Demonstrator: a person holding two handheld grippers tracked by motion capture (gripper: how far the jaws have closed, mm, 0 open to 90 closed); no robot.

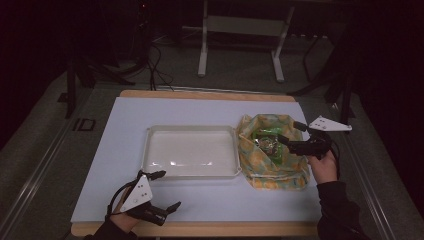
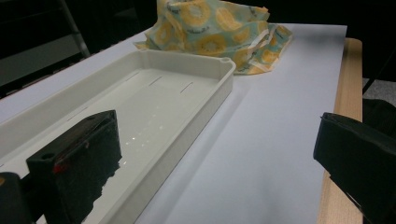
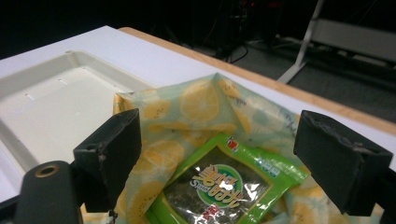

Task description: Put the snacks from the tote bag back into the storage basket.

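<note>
The desk [image 1: 210,107], covered by a white sheet, carries everything I work with here. At its centre sits a shallow white tray [image 1: 192,172], empty, with low walls and a rounded rim. Just beside the tray's right end, seemingly touching it, lies the lemon-print cloth bag [image 1: 270,175], its mouth slumped open and its sides crumpled.

Inside the bag, lying nearly flat, is the green seaweed snack packet [image 3: 219,184], with a second small packet [image 1: 271,146] next to it that is too blurred for me to name.

My right claw [image 1: 292,136] hangs over the bag's mouth, jaws spread wide on either side of the seaweed packet and holding nothing. My left claw [image 1: 162,192] rests near the desk's front edge, just short of the tray's near left corner, jaws likewise parted and empty.

I judge the seaweed packet to be very light, thin and crackly, with a glossy film that may slip between the pads; the contents are brittle, so a hard squeeze could crush them. The sealed edge nearest the claw looks the safest place to pinch. The bag is soft and will probably lift with the packet unless it is steadied.
</note>
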